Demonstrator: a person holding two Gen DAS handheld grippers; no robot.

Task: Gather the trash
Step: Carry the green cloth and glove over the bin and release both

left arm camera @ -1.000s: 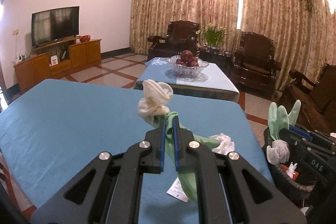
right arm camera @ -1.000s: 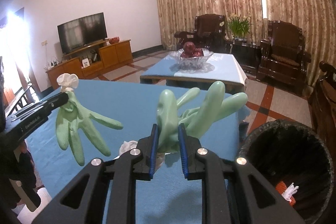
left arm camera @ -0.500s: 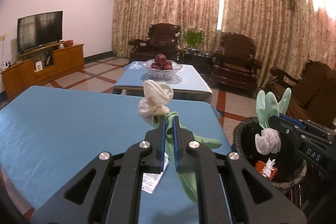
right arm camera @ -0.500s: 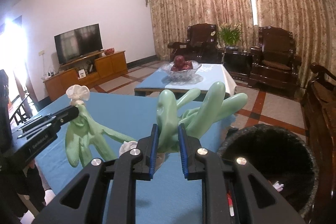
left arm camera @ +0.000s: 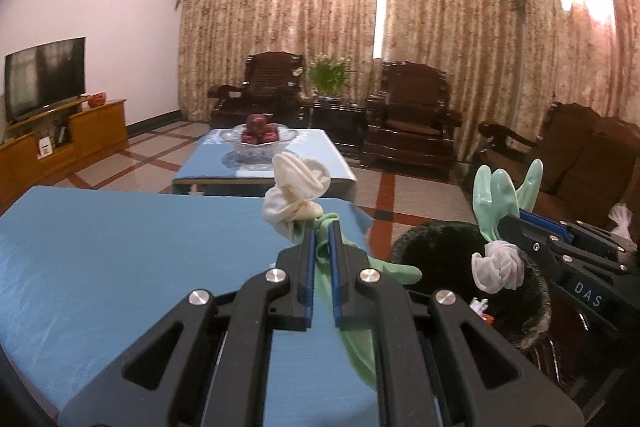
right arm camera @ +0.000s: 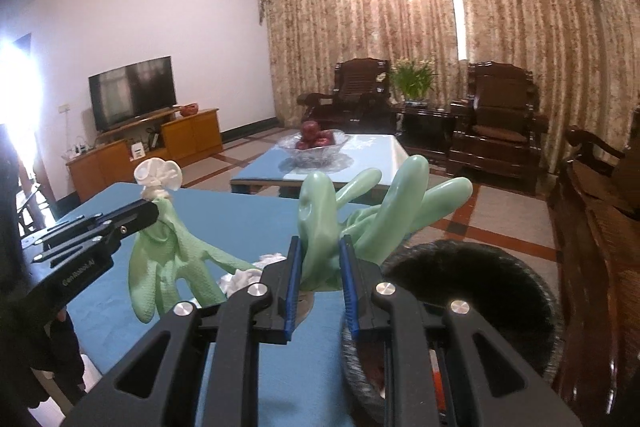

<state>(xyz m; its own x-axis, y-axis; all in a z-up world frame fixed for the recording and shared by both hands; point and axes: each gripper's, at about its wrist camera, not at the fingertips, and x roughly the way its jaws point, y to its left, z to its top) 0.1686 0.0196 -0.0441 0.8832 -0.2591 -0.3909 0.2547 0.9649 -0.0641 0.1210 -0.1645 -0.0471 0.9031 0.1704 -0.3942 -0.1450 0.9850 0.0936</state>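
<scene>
My left gripper (left arm camera: 322, 239) is shut on a pale green rubber glove (left arm camera: 356, 343) with a white cuff (left arm camera: 294, 187), held above the blue table's right edge. In the right wrist view the same glove (right arm camera: 168, 263) hangs from the left gripper (right arm camera: 154, 209). My right gripper (right arm camera: 318, 247) is shut on a second green glove (right arm camera: 384, 203), held at the rim of the black trash bin (right arm camera: 532, 291). In the left wrist view that glove (left arm camera: 500, 195) and its white cuff (left arm camera: 498, 267) hang over the bin (left arm camera: 536, 315).
The blue table (left arm camera: 120, 259) fills the lower left. Crumpled white tissue (right arm camera: 244, 275) lies on it near the right gripper. A low table with a glass fruit bowl (left arm camera: 258, 141) stands behind. Dark wooden armchairs (left arm camera: 410, 119) line the back and right.
Both grippers have moved right toward the bin, carrying their gloves. The bin has come further into both views and the right glove now hangs over it.
</scene>
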